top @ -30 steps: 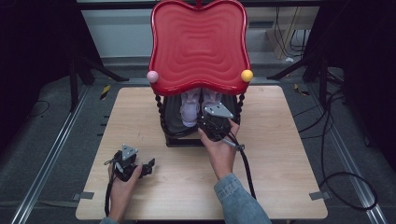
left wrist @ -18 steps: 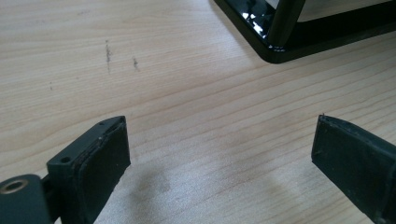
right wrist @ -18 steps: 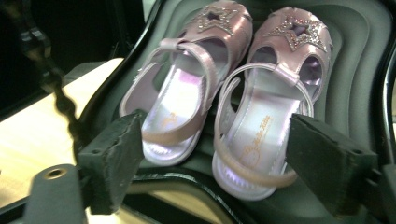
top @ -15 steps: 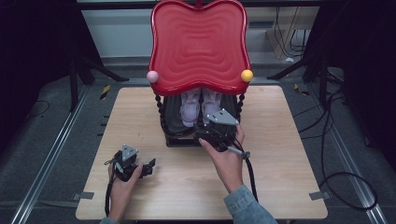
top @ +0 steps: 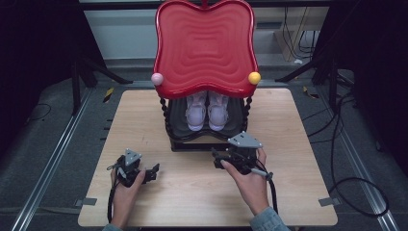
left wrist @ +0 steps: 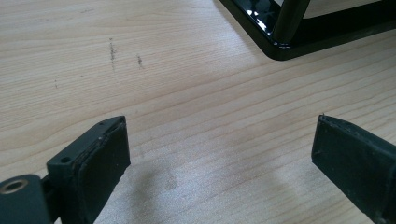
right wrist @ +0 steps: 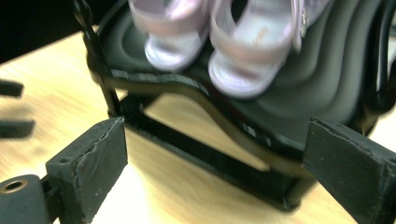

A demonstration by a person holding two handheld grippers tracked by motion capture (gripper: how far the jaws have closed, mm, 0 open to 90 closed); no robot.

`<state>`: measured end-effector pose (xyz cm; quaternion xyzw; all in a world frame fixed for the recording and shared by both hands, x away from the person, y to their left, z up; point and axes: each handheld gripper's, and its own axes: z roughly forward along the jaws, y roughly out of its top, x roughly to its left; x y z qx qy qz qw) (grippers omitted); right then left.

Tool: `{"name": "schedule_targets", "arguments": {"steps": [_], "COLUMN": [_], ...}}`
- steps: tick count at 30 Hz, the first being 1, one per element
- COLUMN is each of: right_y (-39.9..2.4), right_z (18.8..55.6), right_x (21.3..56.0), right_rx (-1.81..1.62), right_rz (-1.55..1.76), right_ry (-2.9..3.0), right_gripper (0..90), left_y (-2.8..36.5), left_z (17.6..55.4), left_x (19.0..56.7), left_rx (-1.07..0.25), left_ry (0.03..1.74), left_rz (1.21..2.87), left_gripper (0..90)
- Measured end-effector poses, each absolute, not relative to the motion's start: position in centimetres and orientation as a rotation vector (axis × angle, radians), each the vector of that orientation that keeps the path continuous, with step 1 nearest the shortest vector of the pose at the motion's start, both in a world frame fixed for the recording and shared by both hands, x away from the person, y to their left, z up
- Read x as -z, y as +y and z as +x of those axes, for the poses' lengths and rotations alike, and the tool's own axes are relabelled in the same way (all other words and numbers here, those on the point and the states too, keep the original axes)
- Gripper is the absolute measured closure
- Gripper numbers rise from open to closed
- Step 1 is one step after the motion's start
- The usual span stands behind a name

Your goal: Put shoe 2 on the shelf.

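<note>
Back from the rack comes your right gripper [top: 225,157], its jaws having just been opening and now spread wide with nothing between them. Just ahead of it, the pale pink sandals [top: 207,111] sit side by side on the black lower shelf [right wrist: 322,70]. Your left gripper [top: 146,172] rests open on the table [top: 308,144].

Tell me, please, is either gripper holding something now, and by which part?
Nothing is held. The right gripper, jaws just opened wide, is apart from the sandals. The left gripper is open over the bare table.
</note>
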<state>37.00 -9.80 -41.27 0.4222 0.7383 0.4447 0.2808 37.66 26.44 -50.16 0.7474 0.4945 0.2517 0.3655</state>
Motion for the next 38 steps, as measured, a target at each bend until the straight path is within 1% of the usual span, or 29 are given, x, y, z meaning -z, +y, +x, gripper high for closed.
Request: {"name": "schedule_targets", "arguments": {"steps": [15,28,33,35,38], "right_y": [-14.2,-19.1,-19.8,-19.8,-19.7], "right_z": [36.4,38.5,39.1,39.2,39.1], "right_x": [46.8,50.2,51.1,51.4,51.4], "right_rx": [-1.051,-0.930,-0.881,-0.882,-0.881], "right_rz": [1.243,1.430,1.476,1.474,1.488], "right_ry": [2.080,2.030,2.029,2.025,2.011], "right_gripper": [9.5,8.0,8.4,6.6,6.3], "left_y": [26.6,26.9,26.9,26.9,26.9], "left_z": [37.8,38.3,38.4,38.4,38.4], "left_x": [50.4,50.9,51.0,51.0,51.0], "left_rx": [-0.653,-0.627,-0.612,-0.611,-0.610], "left_ry": [1.295,1.364,1.370,1.371,1.370], "left_rz": [1.945,1.986,2.001,2.001,2.001], "left_gripper": [4.3,4.6,3.7,3.5,3.3]}}
